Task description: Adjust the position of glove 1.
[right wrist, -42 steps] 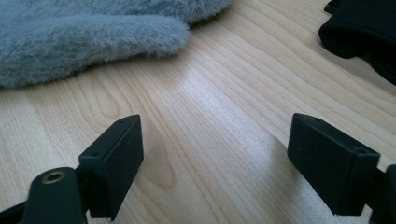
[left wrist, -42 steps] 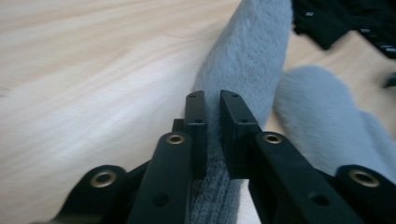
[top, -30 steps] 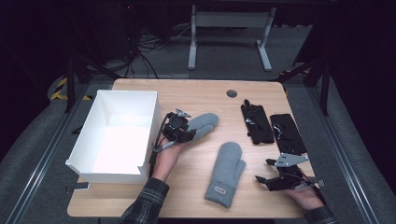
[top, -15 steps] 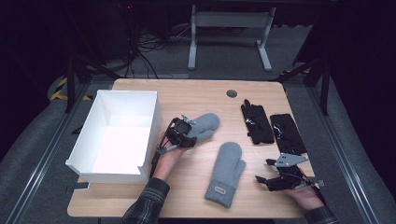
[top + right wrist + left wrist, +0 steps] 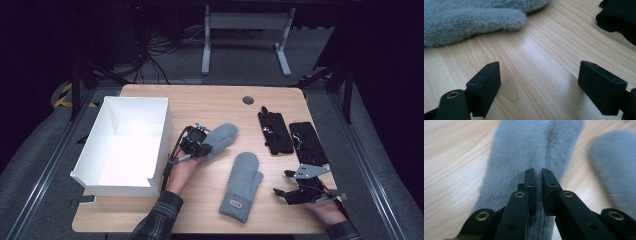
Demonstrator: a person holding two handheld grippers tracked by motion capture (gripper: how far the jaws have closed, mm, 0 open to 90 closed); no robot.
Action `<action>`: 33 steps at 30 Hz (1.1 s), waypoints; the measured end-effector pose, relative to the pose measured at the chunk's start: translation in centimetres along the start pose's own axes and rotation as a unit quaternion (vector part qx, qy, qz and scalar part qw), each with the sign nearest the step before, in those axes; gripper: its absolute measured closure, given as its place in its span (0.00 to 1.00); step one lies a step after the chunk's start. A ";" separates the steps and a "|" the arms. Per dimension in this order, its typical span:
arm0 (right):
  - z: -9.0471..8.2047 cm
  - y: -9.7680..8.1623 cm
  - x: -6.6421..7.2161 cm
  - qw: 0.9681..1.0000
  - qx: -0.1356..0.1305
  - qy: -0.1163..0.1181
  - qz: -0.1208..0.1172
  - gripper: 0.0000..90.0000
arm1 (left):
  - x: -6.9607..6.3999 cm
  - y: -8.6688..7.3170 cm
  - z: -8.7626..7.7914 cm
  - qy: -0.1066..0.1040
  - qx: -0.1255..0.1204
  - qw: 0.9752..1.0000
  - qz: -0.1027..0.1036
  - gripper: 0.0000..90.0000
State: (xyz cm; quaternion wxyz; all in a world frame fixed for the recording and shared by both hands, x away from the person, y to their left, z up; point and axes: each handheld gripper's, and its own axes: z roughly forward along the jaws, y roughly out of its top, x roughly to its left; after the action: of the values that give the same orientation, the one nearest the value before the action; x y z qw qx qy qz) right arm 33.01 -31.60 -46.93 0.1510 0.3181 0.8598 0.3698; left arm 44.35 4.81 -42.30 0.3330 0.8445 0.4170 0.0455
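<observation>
Left gripper [image 5: 536, 192] has just been closing and now pinches the cuff of the grey mitten [image 5: 220, 139] beside the white box [image 5: 95, 181], so the grab looks done, the lift isn't. Right gripper [image 5: 544, 87] sits wide open over bare table [image 5: 210, 102], holding nothing. Second grey mitten [image 5: 243, 184] and both black gloves [image 5: 290, 136] aren't boxed yet, so I'd guess it's early days.

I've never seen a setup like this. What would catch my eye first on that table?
Probably the big white box at the table's left, bright against the dark room. Right beside it, the left gripper has its jaws, which have just been closing, pinched on the cuff of a fluffy grey mitten. Its twin, the second grey mitten, lies flat mid-table, with two black gloves at the far right and the right gripper open near them.
</observation>
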 end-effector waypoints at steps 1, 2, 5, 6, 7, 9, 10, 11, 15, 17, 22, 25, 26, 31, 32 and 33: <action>0.0 0.0 0.0 1.000 0.000 0.000 0.000 0.21 | -0.3 0.0 0.0 -0.009 -0.001 1.000 -0.002 0.93; 0.0 0.0 0.0 1.000 0.000 -0.001 0.000 0.21 | -0.8 0.0 0.1 -0.018 -0.001 1.000 -0.004 0.93; 0.0 0.0 0.0 1.000 0.000 0.000 0.000 0.21 | -2.2 -0.1 0.9 -0.038 0.009 0.999 0.016 0.90; 0.0 0.0 0.0 1.000 0.000 0.000 0.000 0.21 | -2.2 -0.1 0.9 -0.038 0.009 0.999 0.016 0.87; 0.0 0.0 0.0 1.000 0.000 0.000 0.000 0.21 | -2.5 -0.2 1.1 -0.037 0.008 0.999 0.026 0.87; 0.0 0.0 0.0 1.000 0.000 -0.001 0.000 0.21 | -2.6 -0.1 1.0 -0.032 -0.004 0.999 0.035 0.81; 0.0 0.0 0.0 1.000 0.000 0.000 0.000 0.21 | -2.6 0.0 0.9 -0.028 -0.014 0.999 0.038 0.79; 0.0 0.0 0.0 1.000 0.000 0.000 0.000 0.21 | -2.5 0.2 0.7 -0.020 -0.018 0.999 0.045 0.77; 0.0 0.0 0.0 1.000 0.000 0.000 0.000 0.21 | -1.4 0.9 0.2 -0.001 -0.033 0.997 0.067 0.71; 0.0 0.0 0.0 1.000 0.000 0.000 -0.001 0.21 | -1.0 0.9 0.6 0.000 -0.028 0.997 0.077 0.66; 0.0 0.0 0.0 1.000 0.002 0.000 -0.001 0.21 | -0.7 0.4 2.4 0.004 0.008 0.995 0.096 0.65; 0.0 0.1 0.1 1.000 0.006 0.000 0.000 0.23 | -0.8 0.2 3.0 0.008 0.013 0.996 0.093 0.83; 0.0 0.2 0.1 1.000 0.007 -0.001 0.000 0.24 | -0.8 0.3 3.0 0.010 0.014 0.996 0.091 0.88; -0.4 0.6 0.2 1.000 0.005 0.004 -0.002 0.40 | -0.8 0.6 2.2 0.002 0.006 0.997 0.076 0.96; -0.5 0.7 0.3 1.000 0.002 0.009 -0.001 0.50 | -0.7 0.7 1.6 -0.005 -0.004 0.998 0.067 0.97; -0.8 1.0 0.5 1.000 -0.002 0.026 -0.002 0.62 | -0.6 0.8 1.2 -0.008 -0.012 0.998 0.062 0.97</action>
State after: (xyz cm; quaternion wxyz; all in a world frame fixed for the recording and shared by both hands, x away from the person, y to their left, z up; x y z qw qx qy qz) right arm 32.73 -31.18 -45.66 0.1296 0.3063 0.8632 0.3798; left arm 44.89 3.37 -42.65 0.3426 0.8651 0.3608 0.0643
